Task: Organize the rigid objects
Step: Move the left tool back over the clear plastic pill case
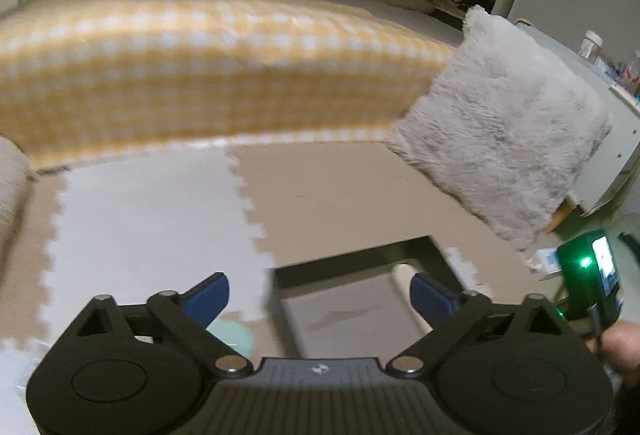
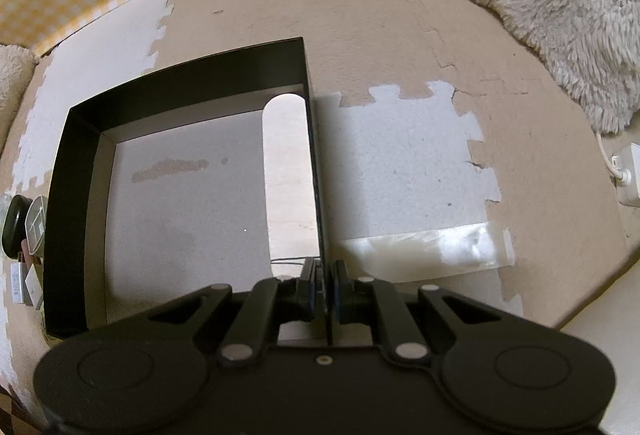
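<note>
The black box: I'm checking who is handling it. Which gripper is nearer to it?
Right. The right gripper is clamped on the black box's side wall; the left gripper hangs open above it, touching nothing.

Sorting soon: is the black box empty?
Nearly: black box holds only one long pale object by its right wall.

— The shallow black box (image 2: 192,83) looks like matt card, with a grey, rough, scuffed cardboard floor inside.

— And the beige and white interlocking floor mat (image 2: 400,35) is foam, finely grainy, with a glossy strip of clear tape (image 2: 424,247) across it.

— The grey pillow (image 1: 508,123) is shaggy plush; the yellow-and-white checked cover (image 1: 200,67) reads as woven cloth.
</note>
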